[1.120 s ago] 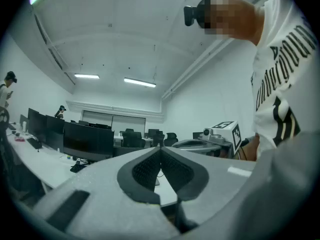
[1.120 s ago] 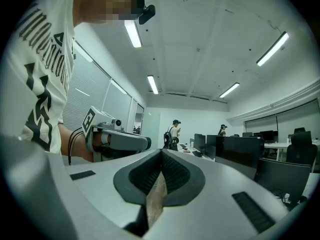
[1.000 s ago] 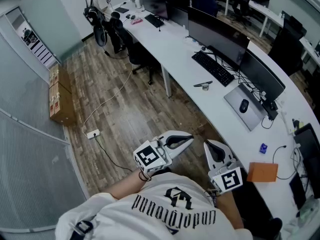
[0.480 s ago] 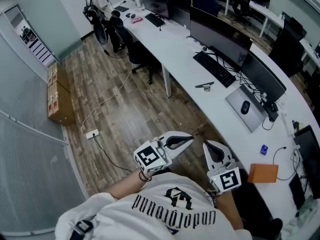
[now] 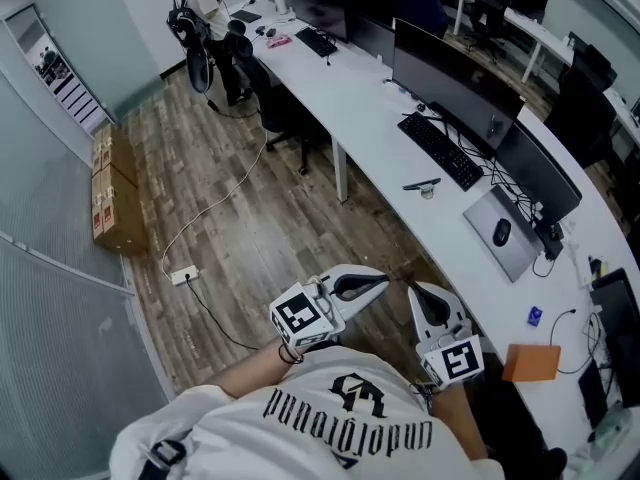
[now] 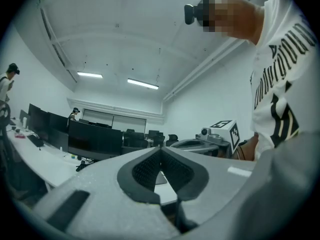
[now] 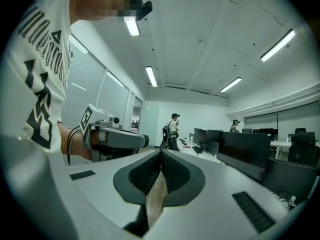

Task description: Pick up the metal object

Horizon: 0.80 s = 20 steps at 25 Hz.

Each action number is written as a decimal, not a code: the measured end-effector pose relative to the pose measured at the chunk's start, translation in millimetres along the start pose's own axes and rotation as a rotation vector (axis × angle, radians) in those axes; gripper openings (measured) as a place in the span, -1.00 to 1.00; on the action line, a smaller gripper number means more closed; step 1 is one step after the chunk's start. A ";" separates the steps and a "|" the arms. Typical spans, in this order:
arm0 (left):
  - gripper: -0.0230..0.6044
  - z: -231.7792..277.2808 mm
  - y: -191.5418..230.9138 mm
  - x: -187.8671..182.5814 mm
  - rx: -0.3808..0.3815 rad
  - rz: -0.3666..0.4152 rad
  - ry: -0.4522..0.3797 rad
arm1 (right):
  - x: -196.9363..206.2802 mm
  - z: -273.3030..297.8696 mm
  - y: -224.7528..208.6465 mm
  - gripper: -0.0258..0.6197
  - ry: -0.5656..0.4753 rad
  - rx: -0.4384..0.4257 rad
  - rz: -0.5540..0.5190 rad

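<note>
The metal object (image 5: 422, 185), as far as I can make it out, is the small dark piece lying flat on the long white tabletop (image 5: 345, 88), between the aisle-side edge and the near end of the keyboard (image 5: 440, 150). It is too small here for me to read its shape. My left tongs (image 6: 161, 156) are pressed together with nothing in them, and my right tongs (image 7: 161, 158) are closed and empty too. Both are held close to my chest over the wooden floor (image 5: 250, 228), well apart from the piece. So I judge the step in hand is the approach. I would walk in along the aisle-side edge and open one pair before it crosses that edge. Then I would come down from above and straddle the piece across its narrow side, keeping the pads just off the tabletop until they close. The room is best on the aisle side, where the tabletop is bare right to its edge. On the far side the keyboard sits just beside the piece, with the monitor (image 5: 455, 80) behind it. Toward the near end lies a grey mat (image 5: 490, 253) carrying a mouse (image 5: 502, 232). On the floor, the cable and power strip (image 5: 183, 276) lie off to my left, and the office chair (image 5: 290, 108) stands farther up the aisle, so my path looks open.
</note>
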<state>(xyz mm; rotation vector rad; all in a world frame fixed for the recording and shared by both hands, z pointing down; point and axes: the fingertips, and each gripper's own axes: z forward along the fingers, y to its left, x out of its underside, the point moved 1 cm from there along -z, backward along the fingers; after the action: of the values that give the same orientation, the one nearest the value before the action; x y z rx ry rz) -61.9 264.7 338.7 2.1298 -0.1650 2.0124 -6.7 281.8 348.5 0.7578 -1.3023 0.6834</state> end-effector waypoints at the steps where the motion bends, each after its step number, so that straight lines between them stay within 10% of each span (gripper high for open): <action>1: -0.88 -4.0 9.1 -2.1 0.004 0.002 -0.001 | -1.7 11.0 -0.4 -0.87 0.002 0.001 -0.002; 20: -0.88 -54.2 121.5 -7.4 0.014 -0.012 0.021 | -7.8 133.7 -4.3 -0.87 -0.008 0.035 0.046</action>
<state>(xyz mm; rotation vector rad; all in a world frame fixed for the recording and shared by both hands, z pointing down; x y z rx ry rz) -142.0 158.3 342.8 2.1119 -0.1356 2.0345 -81.8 171.0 353.9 0.7615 -1.3218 0.7427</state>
